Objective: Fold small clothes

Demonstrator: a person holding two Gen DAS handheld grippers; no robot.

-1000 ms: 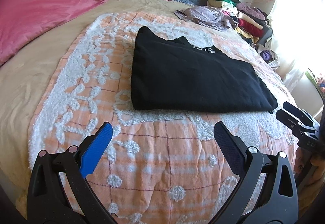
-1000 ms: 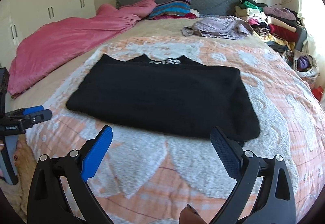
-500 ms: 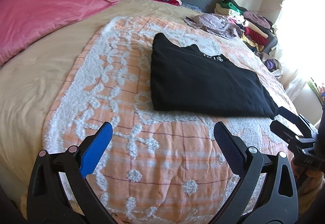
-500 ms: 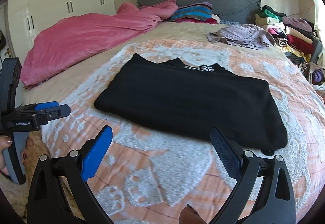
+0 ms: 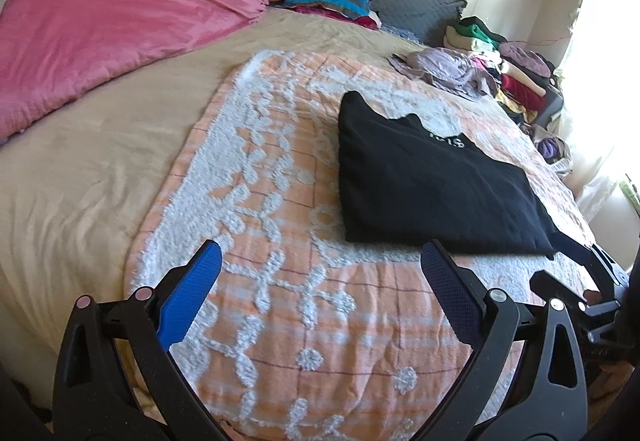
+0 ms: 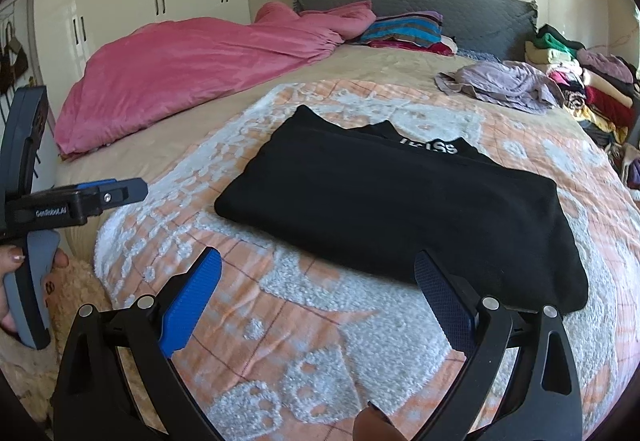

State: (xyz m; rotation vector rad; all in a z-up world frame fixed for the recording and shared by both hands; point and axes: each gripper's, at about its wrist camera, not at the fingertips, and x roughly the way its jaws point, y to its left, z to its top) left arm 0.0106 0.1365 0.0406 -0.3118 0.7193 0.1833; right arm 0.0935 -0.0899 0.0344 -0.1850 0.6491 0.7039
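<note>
Both the left gripper (image 5: 320, 281) and right gripper (image 6: 318, 281) hang spread and empty near the bed's (image 5: 100, 161) edge, short of the black shirt (image 6: 400, 209) lying half-folded on the blanket (image 6: 300, 321), so the next fold seemingly needs them to reach its side edges.

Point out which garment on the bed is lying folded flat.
The black top, on the orange blanket right ahead of both open hand-held grippers. The lilac garment beyond it lies crumpled; the clothes pile sits at the bed's far edge.
</note>
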